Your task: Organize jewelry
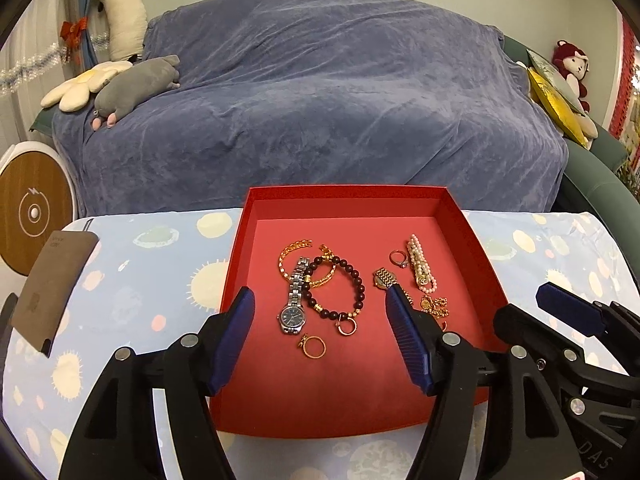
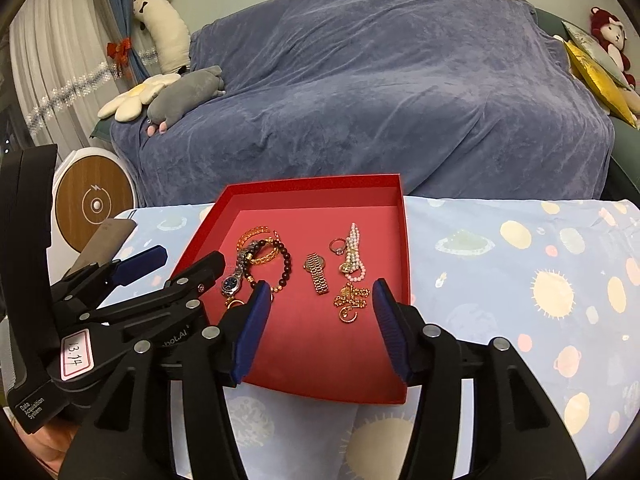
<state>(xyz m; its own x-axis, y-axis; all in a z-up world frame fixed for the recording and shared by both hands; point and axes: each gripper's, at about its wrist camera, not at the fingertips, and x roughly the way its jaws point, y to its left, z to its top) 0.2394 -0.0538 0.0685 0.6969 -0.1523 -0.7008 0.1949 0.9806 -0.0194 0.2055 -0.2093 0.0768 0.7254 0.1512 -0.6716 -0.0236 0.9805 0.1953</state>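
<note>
A red tray [image 1: 472, 240] [image 2: 404, 232] sits on the patterned table and holds the jewelry. In the left wrist view a silver watch [image 1: 294, 304], a dark bead bracelet [image 1: 340, 288], a gold chain bracelet [image 1: 290, 254], a gold ring [image 1: 313, 347], a gold watch [image 1: 385, 279], a stone ring [image 1: 399, 258], a pearl piece [image 1: 420, 266] and a gold chain [image 1: 434, 306] lie inside. My left gripper [image 1: 320, 312] is open and empty above the tray's near half. My right gripper [image 2: 320, 300] is open and empty over the tray, near the gold chain [image 2: 352, 298] and gold watch [image 2: 317, 273].
A blue-covered sofa [image 1: 320, 92] with plush toys stands behind the table. A brown card [image 1: 52, 288] lies at the table's left edge. A round white and wood device [image 1: 34, 212] stands on the left. The tablecloth [image 2: 520, 280] extends right of the tray.
</note>
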